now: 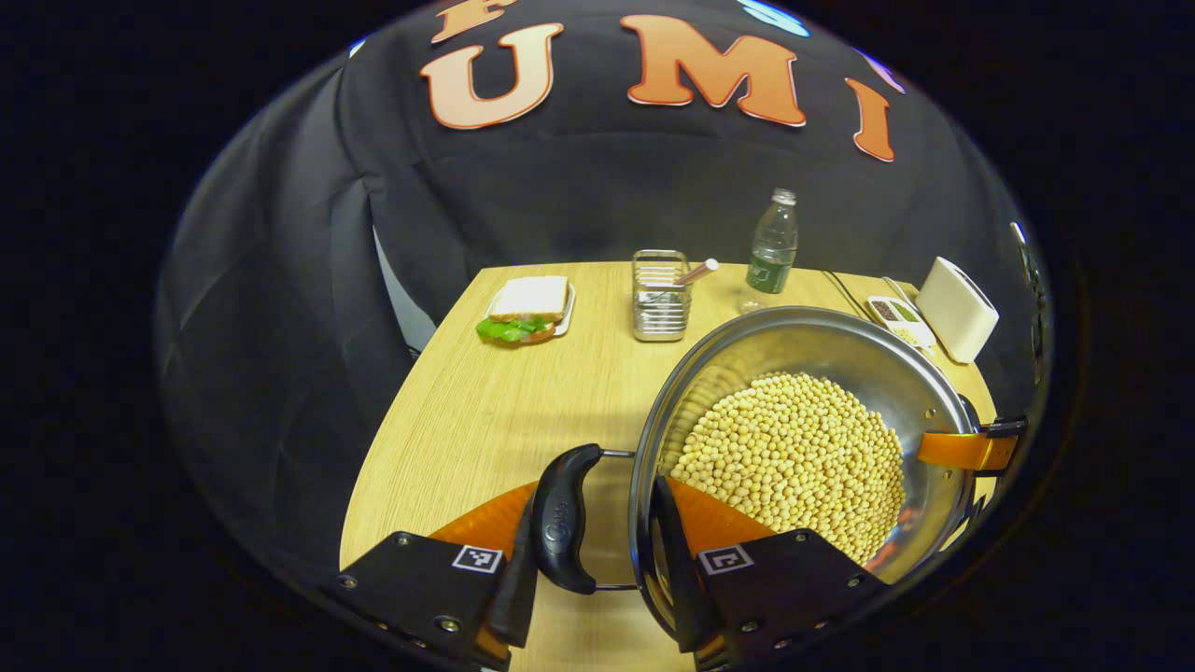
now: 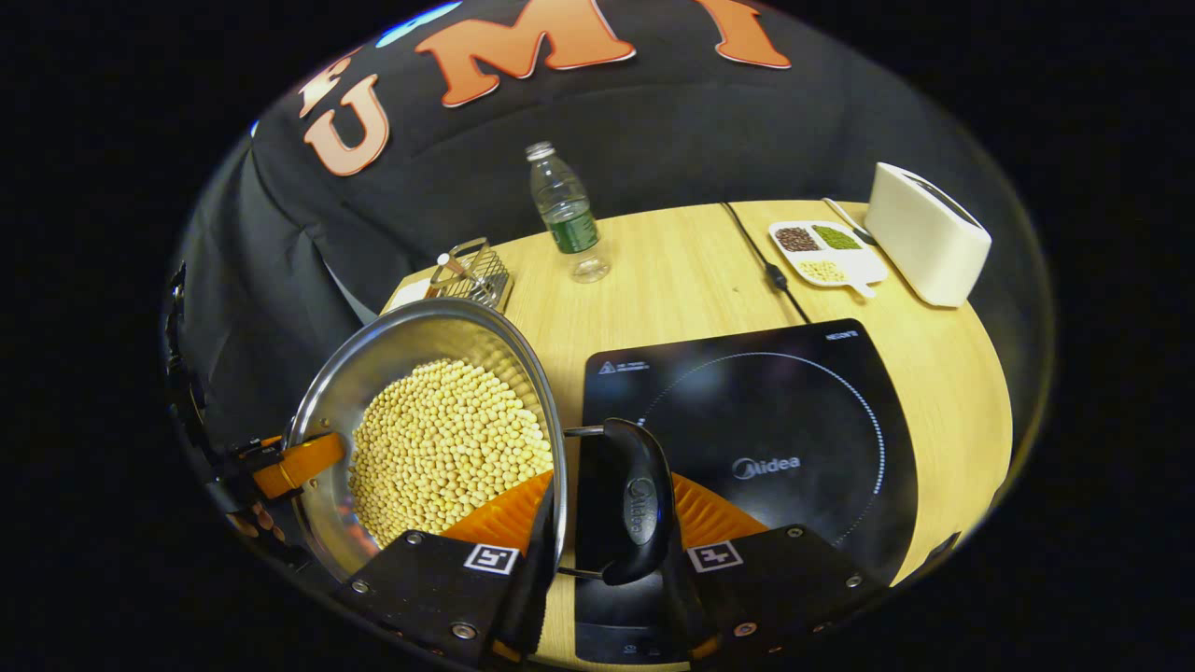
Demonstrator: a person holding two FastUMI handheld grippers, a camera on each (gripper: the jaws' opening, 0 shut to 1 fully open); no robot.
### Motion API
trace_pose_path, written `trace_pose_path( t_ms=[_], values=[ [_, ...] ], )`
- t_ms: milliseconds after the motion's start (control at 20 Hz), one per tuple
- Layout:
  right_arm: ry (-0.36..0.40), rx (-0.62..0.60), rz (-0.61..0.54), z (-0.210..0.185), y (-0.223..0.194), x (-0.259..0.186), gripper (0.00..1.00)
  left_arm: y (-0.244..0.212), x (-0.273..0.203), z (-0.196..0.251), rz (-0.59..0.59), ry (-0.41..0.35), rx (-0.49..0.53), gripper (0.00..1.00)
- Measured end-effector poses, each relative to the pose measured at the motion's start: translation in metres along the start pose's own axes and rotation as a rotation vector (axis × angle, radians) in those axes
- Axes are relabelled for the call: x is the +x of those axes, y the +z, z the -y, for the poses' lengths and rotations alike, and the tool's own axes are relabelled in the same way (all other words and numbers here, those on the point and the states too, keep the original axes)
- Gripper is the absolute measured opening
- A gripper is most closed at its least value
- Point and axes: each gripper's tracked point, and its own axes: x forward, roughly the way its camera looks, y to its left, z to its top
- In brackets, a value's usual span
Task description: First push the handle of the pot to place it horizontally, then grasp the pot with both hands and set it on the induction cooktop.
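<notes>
Pot [image 1: 794, 448] handles clamped by both claws [image 1: 593, 560] [image 2: 607, 560]; right gripper view shows cooktop [image 2: 747, 439].

Bare induction cooktop [image 2: 747, 420] beside pot [image 2: 420, 439]

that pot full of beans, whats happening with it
A person holds a tool in each hand, and both are on the steel pot, which is filled with pale yellow beans. The left tool straddles the pot's black left handle and rim. The right tool does the same at the right handle. The pot sits beside the black induction cooktop, not yet on it, on the wooden table.
</notes>
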Motion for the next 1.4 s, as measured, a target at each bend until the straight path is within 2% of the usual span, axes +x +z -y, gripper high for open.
trace_pose_path(
  t_ms=[100,200,250,300,400,450,500,550,650,700,750,800,850,900,950,1150,1200,1250,1400],
  values=[
    [-0.007,0.022,0.016,0.011,0.005,-0.007,0.51,0.003,0.002,0.002,0.012,-0.009,0.013,0.58],
    [-0.018,0.038,0.04,0.019,0.007,-0.011,0.51,0.002,0.007,0.005,0.022,-0.022,0.022,0.61],
    [-0.024,0.045,0.051,0.017,0.005,-0.009,0.47,0.003,0.009,0.007,0.027,-0.028,0.026,0.61],
    [-0.03,0.05,0.061,0.02,0.009,-0.008,0.51,0.002,0.011,0.008,0.03,-0.035,0.033,0.61],
    [-0.042,0.067,0.074,0.024,0.01,-0.011,0.51,0.004,0.02,0.013,0.039,-0.051,0.049,0.61],
    [-0.047,0.075,0.076,0.029,0.011,-0.014,0.47,0.008,0.025,0.015,0.043,-0.057,0.057,0.61],
    [-0.053,0.083,0.081,0.033,0.012,-0.015,0.47,0.012,0.028,0.015,0.046,-0.064,0.066,0.61],
    [-0.058,0.091,0.084,0.034,0.012,-0.016,0.51,0.017,0.032,0.018,0.051,-0.069,0.07,0.58],
    [-0.073,0.107,0.094,0.035,0.014,-0.015,0.51,0.026,0.042,0.023,0.057,-0.082,0.073,0.61],
    [-0.081,0.111,0.099,0.038,0.015,-0.013,0.51,0.025,0.05,0.028,0.057,-0.089,0.075,0.61],
    [-0.088,0.118,0.103,0.039,0.016,-0.012,0.47,0.031,0.057,0.033,0.06,-0.095,0.081,0.61],
    [-0.094,0.127,0.106,0.04,0.017,-0.012,0.47,0.036,0.066,0.039,0.063,-0.1,0.087,0.61],
    [-0.101,0.132,0.109,0.041,0.016,-0.014,0.51,0.039,0.077,0.045,0.066,-0.105,0.095,0.58],
    [-0.107,0.139,0.113,0.043,0.018,-0.015,0.47,0.038,0.067,0.049,0.069,-0.11,0.102,0.61],
    [-0.113,0.143,0.115,0.045,0.018,-0.016,0.51,0.041,0.07,0.058,0.07,-0.116,0.105,0.61],
    [-0.135,0.156,0.124,0.052,0.022,-0.014,0.51,0.054,0.079,0.087,0.073,-0.135,0.123,0.61],
    [-0.138,0.16,0.122,0.053,0.023,-0.015,0.46,0.055,0.081,0.093,0.073,-0.137,0.128,0.61],
    [-0.142,0.162,0.119,0.054,0.024,-0.014,0.51,0.058,0.084,0.098,0.071,-0.14,0.132,0.63],
    [-0.152,0.164,0.109,0.058,0.023,-0.014,0.51,0.059,0.094,0.108,0.061,-0.147,0.134,0.61]
  ],
)
